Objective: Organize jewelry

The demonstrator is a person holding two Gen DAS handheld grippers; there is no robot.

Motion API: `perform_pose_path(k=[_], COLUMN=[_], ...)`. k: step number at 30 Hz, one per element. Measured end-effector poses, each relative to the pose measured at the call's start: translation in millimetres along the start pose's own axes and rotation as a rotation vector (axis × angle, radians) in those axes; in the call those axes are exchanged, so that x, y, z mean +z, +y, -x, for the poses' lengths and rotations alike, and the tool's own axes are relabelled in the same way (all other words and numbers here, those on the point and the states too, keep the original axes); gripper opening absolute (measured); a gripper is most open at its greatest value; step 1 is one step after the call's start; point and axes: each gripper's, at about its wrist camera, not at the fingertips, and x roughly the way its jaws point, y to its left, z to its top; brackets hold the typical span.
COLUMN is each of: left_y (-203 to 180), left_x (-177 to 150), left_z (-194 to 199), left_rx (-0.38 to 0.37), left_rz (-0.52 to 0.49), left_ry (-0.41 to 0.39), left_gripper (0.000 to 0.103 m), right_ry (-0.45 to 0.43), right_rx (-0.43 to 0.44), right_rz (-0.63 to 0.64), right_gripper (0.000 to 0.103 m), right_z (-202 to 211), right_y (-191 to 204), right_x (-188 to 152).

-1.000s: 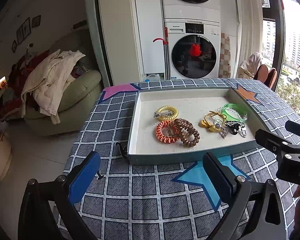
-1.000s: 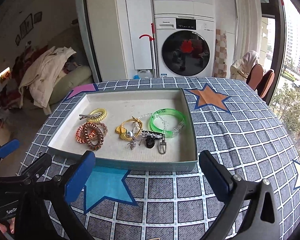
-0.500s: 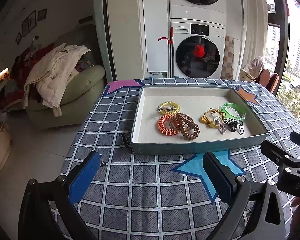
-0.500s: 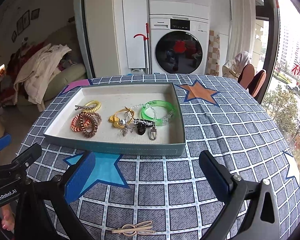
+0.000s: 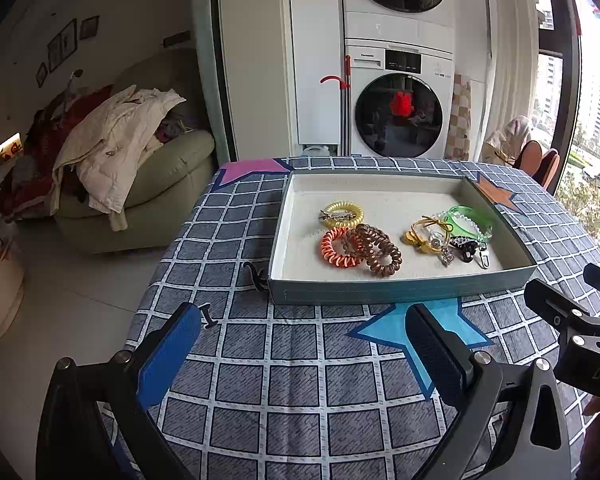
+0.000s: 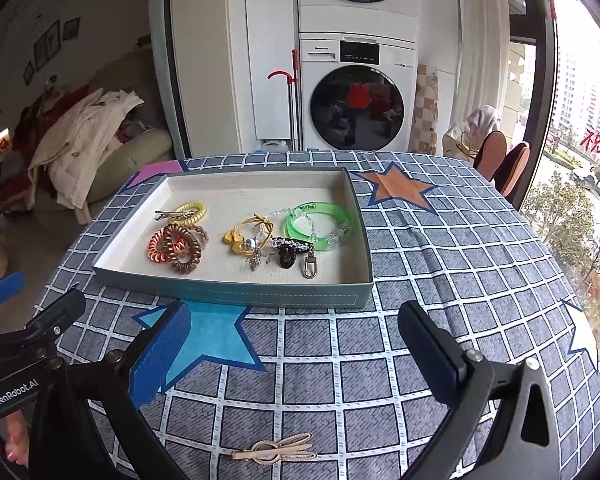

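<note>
The left claw [image 5: 300, 344] hangs released above the bench [image 5: 300, 380]. Ahead, the tray [image 6: 284, 294] already gathers the hair ties and bracelets. The right claw [image 6: 292, 344], also released, hovers over the pink hair clip [image 6: 278, 449], probably the next piece.

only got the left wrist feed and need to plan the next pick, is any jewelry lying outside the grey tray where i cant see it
Observer: Yes, one piece. A pale pink-gold metal hair clip lies on the checked tablecloth, on the near side of the grey-blue rectangular tray.
Operator: which claw is closer to it
Observer: The right claw. In its own view the clip sits low in the frame, between its two fingers.
Operator: is that claw free
Observer: Yes, it is open with nothing in it.
</note>
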Motion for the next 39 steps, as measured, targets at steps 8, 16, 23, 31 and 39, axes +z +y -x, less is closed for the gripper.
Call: perform_pose_path(k=[8, 16, 23, 31, 39], left_y=[-0.6, 0.5, -0.2, -0.7, -0.3], left_x=[-1.1, -1.9, -2.2, -2.4, -2.1], left_z=[0.4, -1.1, -2.2, -2.8, -2.7], left_rx=[0.002, 0.007, 0.01, 0.01, 0.01], left_rz=[-0.002, -0.002, -0.002, -0.003, -0.002], left_ry=[0.009, 0.014, 0.016, 0.016, 0.015], left_gripper=[0.103, 0.103, 0.103, 0.103, 0.103], right_ry=[-0.001, 0.001, 0.004, 0.005, 0.001], right_rx=[-0.009, -0.012, -0.01, -0.01, -0.008], right_rz=[-0.001, -0.001, 0.001, 0.002, 0.003], right_gripper=[0.103, 0.103, 0.103, 0.103, 0.103], right_z=[1.2, 0.3, -2.6, -3.5, -5.0], right_y=[0.7, 0.1, 1.4, 1.5, 1.7], right_x=[-1.7, -2.1, -2.4, -2.4, -3.3])
